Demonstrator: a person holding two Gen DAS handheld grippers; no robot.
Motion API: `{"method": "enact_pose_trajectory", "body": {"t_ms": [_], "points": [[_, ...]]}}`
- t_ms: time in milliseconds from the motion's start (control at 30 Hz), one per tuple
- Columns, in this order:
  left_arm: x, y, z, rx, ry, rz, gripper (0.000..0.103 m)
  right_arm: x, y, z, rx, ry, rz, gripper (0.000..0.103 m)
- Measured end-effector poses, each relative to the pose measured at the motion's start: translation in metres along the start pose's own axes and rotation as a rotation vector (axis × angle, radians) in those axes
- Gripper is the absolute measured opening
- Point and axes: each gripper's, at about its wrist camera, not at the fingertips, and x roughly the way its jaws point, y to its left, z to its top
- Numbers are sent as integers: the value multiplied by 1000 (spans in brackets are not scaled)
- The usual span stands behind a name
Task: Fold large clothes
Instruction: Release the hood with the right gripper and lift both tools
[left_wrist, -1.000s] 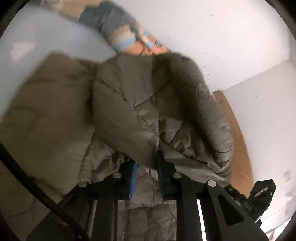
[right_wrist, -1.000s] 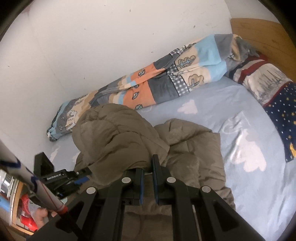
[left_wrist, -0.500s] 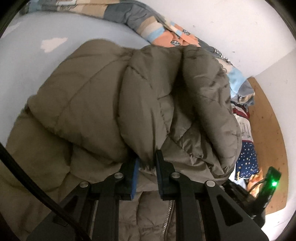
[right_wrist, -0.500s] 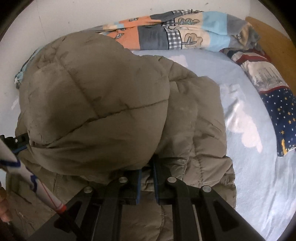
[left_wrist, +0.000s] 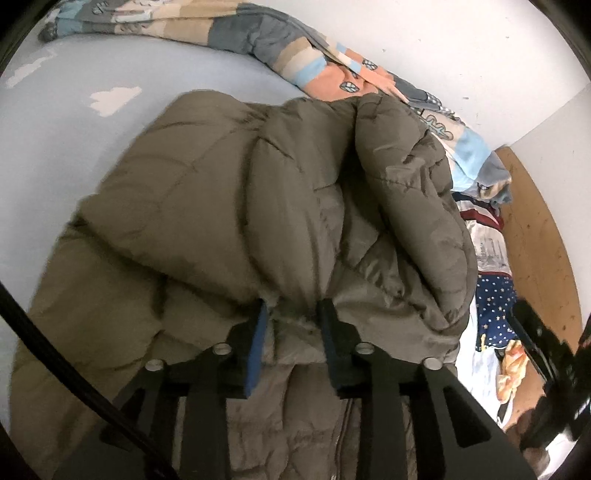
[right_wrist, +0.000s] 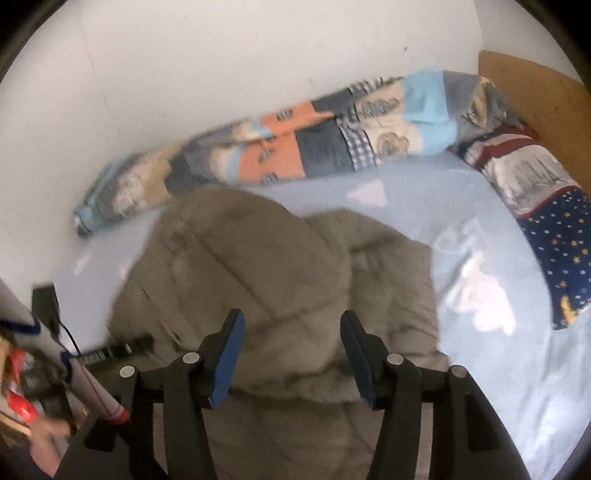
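While lying folded on the pale blue bed sheet (right_wrist: 424, 192), showing jacket (left_wrist: 229, 206) zipper (left_wrist: 338, 435) only to left wrist; left gripper (left_wrist: 291, 317) just loosening around a fold, right gripper (right_wrist: 290, 332) just parting, released, angling downward.

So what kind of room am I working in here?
Most likely a bedroom. The olive puffer jacket lies on a bed with a pale blue cloud-print sheet; a rolled patchwork quilt runs along the white wall, and a wooden headboard stands at one end.

Jacket (right_wrist: 280, 280) on the bed (right_wrist: 480, 369) — quilt (right_wrist: 295, 155) behind, pillow (right_wrist: 546, 206) right.
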Motion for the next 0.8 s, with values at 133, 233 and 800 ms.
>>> {"method": "enact_pose_trajectory", "body": {"t_ms": [133,233,800], "points": [[-38,0,-1,28,-169,86,32,26,12,5,28,7,41,58],[-52,-18,10,133,-281,104,45,37,24,4,25,-1,57,58],[36,-77,27,366,-196,168,59,83,-6,9,80,49,36,58]]}}
